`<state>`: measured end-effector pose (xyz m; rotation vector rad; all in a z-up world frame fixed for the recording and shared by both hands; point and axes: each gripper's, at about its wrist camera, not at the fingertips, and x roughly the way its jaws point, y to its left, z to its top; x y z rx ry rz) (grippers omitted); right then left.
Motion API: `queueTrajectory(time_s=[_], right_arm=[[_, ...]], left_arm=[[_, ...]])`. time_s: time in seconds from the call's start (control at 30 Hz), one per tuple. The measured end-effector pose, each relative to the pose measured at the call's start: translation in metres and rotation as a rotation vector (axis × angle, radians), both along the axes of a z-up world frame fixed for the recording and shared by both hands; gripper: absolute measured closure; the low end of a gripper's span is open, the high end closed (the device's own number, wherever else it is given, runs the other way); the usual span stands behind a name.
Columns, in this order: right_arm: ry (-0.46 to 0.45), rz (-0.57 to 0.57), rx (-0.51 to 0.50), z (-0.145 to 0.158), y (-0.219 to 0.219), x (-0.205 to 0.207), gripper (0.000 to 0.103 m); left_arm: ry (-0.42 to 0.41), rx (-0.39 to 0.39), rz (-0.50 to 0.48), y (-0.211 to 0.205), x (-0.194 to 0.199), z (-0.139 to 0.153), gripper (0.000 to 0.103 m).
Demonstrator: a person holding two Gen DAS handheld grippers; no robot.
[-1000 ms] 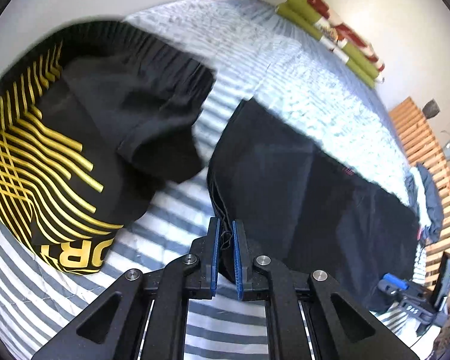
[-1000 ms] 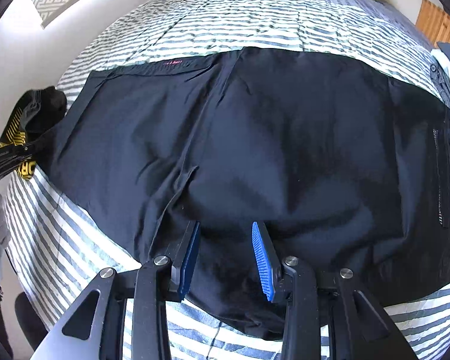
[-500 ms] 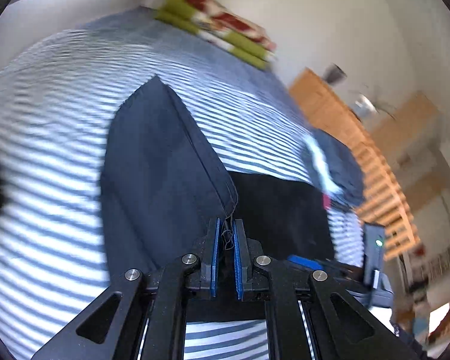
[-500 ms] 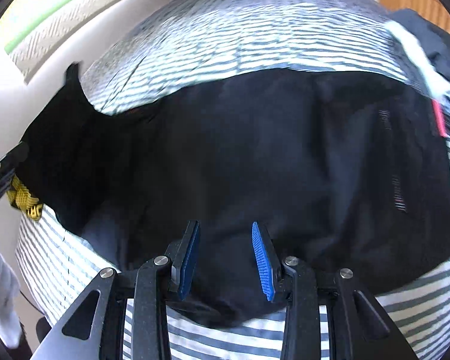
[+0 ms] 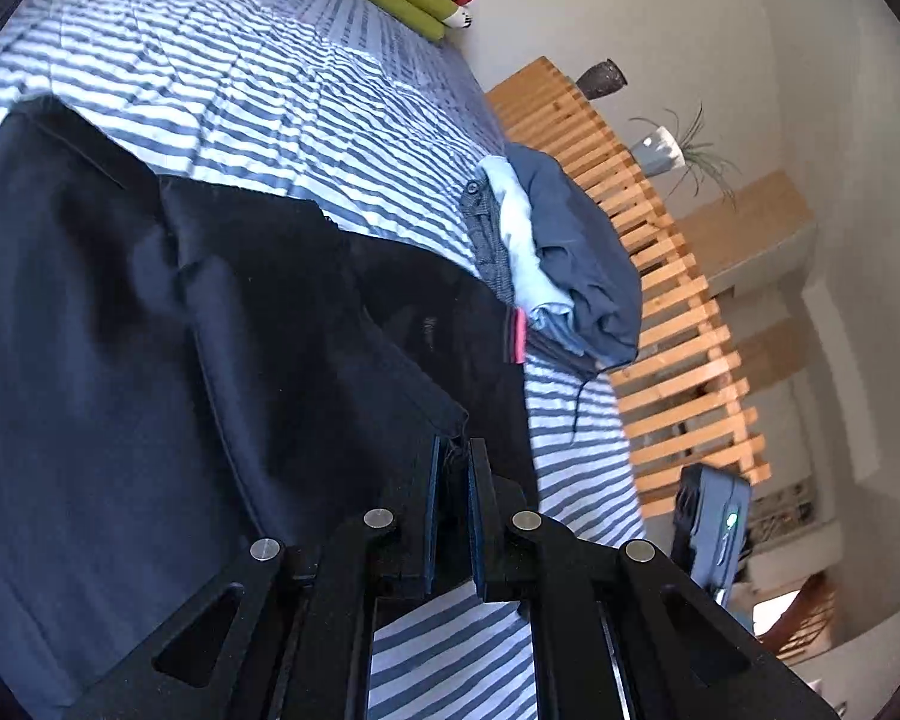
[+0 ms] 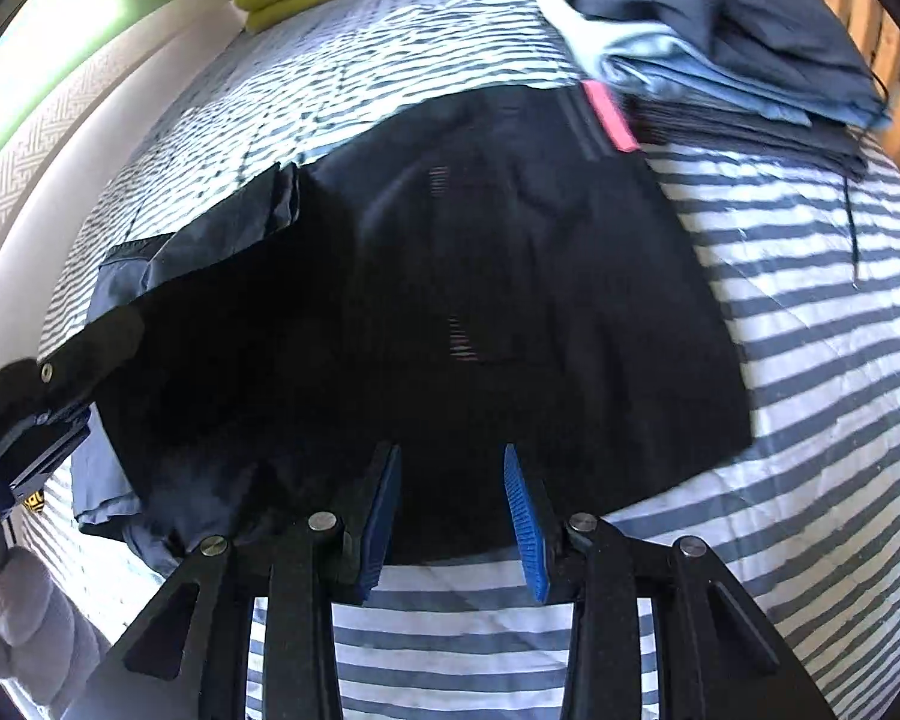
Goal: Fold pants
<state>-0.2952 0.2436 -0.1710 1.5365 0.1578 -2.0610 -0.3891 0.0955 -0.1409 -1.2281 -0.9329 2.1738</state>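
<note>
The dark pants (image 6: 426,300) lie across the striped bedspread (image 6: 810,360), with the leg end being carried over toward the waist, so the lengthwise fold looks about half made; laying it down, squaring the edges and probably another fold remain. The left gripper (image 5: 452,480) is clamped on a hem corner of the pants, cloth pinched between its blue pads. The right gripper (image 6: 452,510) stands partly open over the near edge at 6 o'clock; whether it touches cloth is unclear. Folded clothes (image 6: 720,30) sit at 1 o'clock.
</note>
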Motion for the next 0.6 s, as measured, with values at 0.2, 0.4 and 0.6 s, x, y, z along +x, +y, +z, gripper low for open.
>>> queueTrajectory(time_s=[0.2,0.4,0.6], right_arm=[[-0.011,-0.01,-0.025,-0.002,0.005,-0.003,0.071],[-0.012,0.031,-0.044,-0.003,0.001,-0.002,0.071],[-0.03,0.027,-0.045,-0.007,0.001,-0.002,0.071]], left_arm=[[0.08,-0.019,-0.003,0.01,0.005,0.015,0.095],[0.176,-0.018,0.033,-0.017,0.03,0.045,0.095],[0.038,-0.103,-0.046,0.008,0.017,-0.004,0.095]])
